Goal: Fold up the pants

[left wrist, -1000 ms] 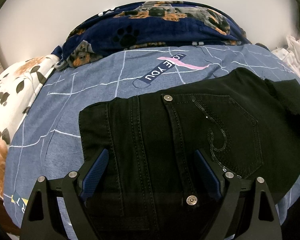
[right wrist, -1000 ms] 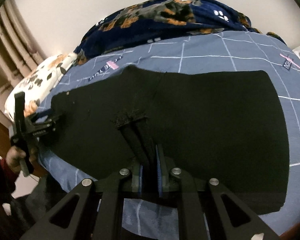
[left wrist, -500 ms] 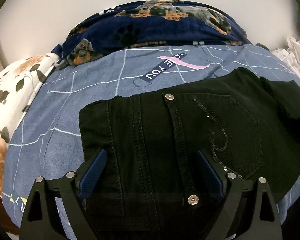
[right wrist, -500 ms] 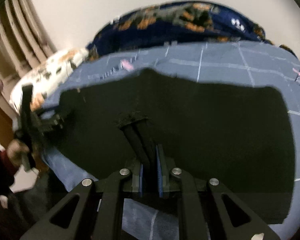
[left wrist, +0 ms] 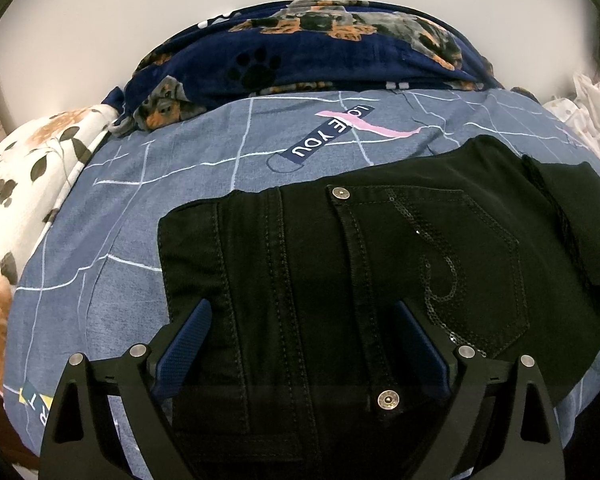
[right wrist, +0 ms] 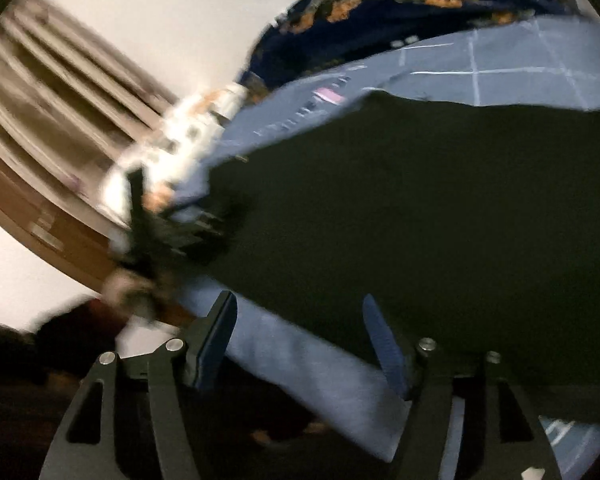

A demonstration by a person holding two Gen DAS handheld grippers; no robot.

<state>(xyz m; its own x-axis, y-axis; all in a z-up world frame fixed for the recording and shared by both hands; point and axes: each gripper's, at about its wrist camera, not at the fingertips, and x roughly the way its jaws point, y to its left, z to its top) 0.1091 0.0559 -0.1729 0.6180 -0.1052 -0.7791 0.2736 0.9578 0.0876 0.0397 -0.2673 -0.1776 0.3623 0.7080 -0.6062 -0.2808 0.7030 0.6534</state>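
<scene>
Black jeans (left wrist: 340,264) lie folded on a blue grid-patterned bedsheet (left wrist: 148,216); a back pocket with sequin trim (left wrist: 440,256) faces up and a frayed hem lies over the right side. My left gripper (left wrist: 300,340) is open, its blue-padded fingers straddling the waistband area just above the cloth. In the blurred right wrist view the jeans (right wrist: 420,216) show as a dark slab. My right gripper (right wrist: 300,340) is open and empty over the bed's near edge. The left gripper (right wrist: 172,236) shows there, blurred, at the jeans' left end.
A navy dog-print blanket (left wrist: 300,52) is piled at the bed's far side against a white wall. A floral pillow (left wrist: 28,184) lies left, white dotted cloth (left wrist: 592,116) right. Curtains (right wrist: 60,92) and a brown bed frame (right wrist: 40,232) show left in the right wrist view.
My right gripper has opened, let go of the jeans' fold, and swung left and back toward the bed edge. The left gripper stays open over the waistband, barely moved.
</scene>
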